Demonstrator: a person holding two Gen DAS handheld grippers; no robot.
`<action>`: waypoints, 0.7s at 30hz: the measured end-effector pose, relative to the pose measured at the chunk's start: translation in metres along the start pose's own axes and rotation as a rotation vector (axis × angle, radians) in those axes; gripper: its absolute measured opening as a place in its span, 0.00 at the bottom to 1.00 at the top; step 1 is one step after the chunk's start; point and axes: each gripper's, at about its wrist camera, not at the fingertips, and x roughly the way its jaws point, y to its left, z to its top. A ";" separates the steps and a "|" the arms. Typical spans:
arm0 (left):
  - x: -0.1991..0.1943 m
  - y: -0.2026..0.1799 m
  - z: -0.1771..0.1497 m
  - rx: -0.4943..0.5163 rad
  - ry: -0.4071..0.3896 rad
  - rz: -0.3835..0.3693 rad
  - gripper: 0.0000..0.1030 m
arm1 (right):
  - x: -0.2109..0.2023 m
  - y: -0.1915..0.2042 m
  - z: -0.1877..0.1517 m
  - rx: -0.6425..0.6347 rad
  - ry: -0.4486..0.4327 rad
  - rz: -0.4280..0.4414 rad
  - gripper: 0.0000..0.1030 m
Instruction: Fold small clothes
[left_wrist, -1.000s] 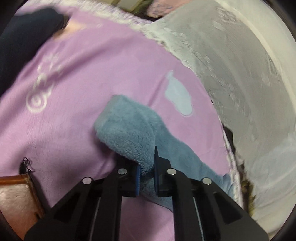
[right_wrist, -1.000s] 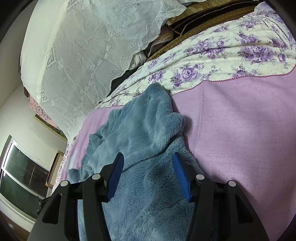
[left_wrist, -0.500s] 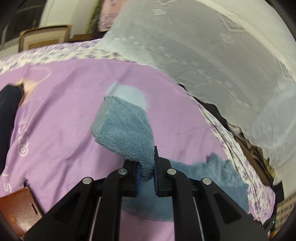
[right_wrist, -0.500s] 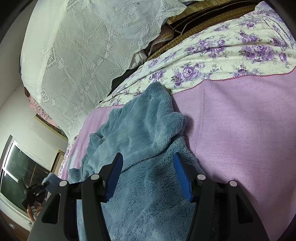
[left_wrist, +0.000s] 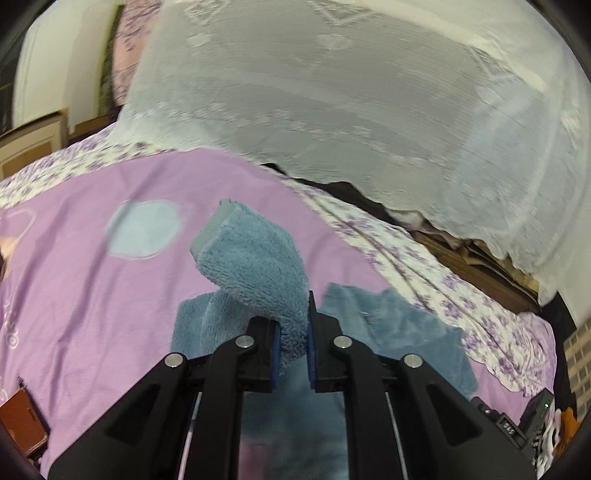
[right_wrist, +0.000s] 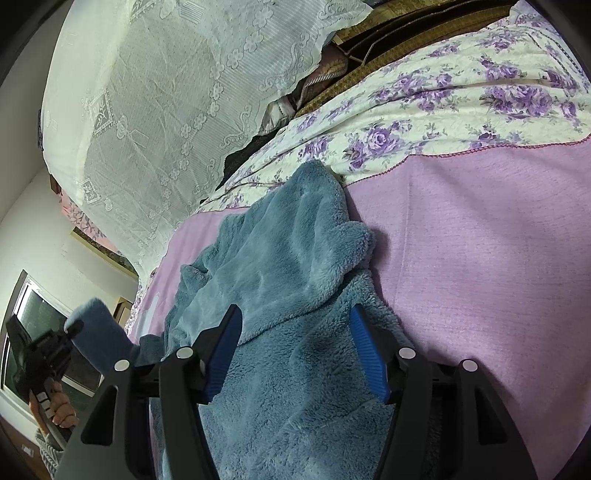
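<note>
A fluffy blue fleece garment (right_wrist: 280, 280) lies crumpled on a purple bedspread (right_wrist: 480, 258). My left gripper (left_wrist: 291, 332) is shut on one sleeve end (left_wrist: 255, 258) of the garment and holds it lifted above the bed; the rest of the garment (left_wrist: 391, 325) lies below and to the right. My right gripper (right_wrist: 295, 332) is open, its blue pads (right_wrist: 369, 354) spread just above the garment's body. The left gripper with the raised sleeve also shows at the left edge of the right wrist view (right_wrist: 70, 332).
A white lace cover (left_wrist: 332, 92) drapes over the headboard area behind the bed. A floral purple-and-white sheet (right_wrist: 461, 107) borders the bedspread. A brown wallet-like object (left_wrist: 20, 421) lies at the lower left. A dark device (left_wrist: 517, 428) sits at the lower right.
My left gripper has lifted the sleeve and swung it to the right, toward the garment's body. The right gripper has stayed open over the garment.
</note>
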 end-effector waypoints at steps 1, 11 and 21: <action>0.001 -0.008 -0.001 0.010 -0.001 -0.007 0.09 | 0.001 0.000 0.000 0.001 0.003 0.002 0.60; 0.032 -0.103 -0.021 0.097 0.030 -0.092 0.09 | 0.004 -0.005 0.004 0.016 0.014 0.018 0.61; 0.080 -0.170 -0.062 0.127 0.095 -0.149 0.09 | 0.005 -0.008 0.006 0.036 0.019 0.035 0.61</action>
